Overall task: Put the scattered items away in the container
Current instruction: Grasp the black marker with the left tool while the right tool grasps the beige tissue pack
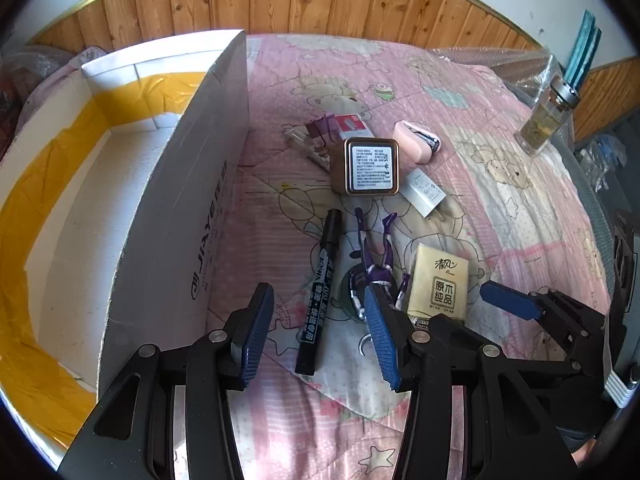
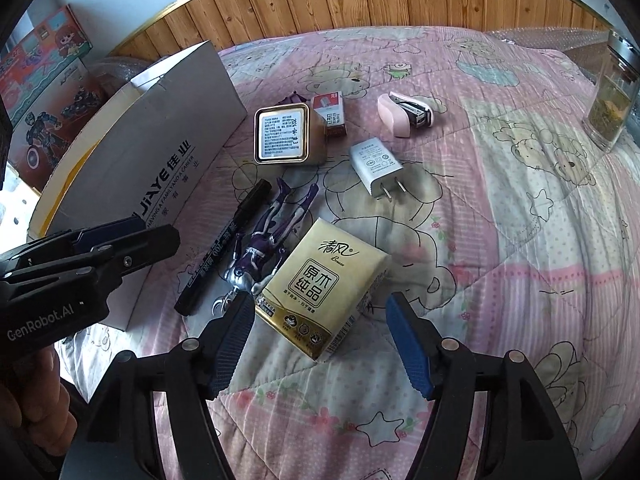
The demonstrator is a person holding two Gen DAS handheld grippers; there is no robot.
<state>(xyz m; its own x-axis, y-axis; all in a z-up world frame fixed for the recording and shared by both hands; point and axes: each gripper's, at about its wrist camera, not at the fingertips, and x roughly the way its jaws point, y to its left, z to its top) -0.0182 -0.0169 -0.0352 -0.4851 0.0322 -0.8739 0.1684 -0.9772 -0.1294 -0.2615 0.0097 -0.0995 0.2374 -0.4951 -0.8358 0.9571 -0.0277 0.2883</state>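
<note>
Right wrist: tissue pack (image 2: 324, 282) touching figurine (image 2: 264, 246) (marker (image 2: 226, 246) beside).

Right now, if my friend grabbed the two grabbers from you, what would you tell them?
Left gripper: open, holding nothing, low over the black marker.
Right gripper: open, holding nothing, either side of the tissue pack.
The cardboard box stands open at the left of the bed; nothing is visibly in it yet.
On the quilt: marker, purple figure, tissue pack, gold tin, white charger, pink stapler, small red box.
Done: nothing yet. Left: every item into the box; probably the tissue pack and marker first.
</note>
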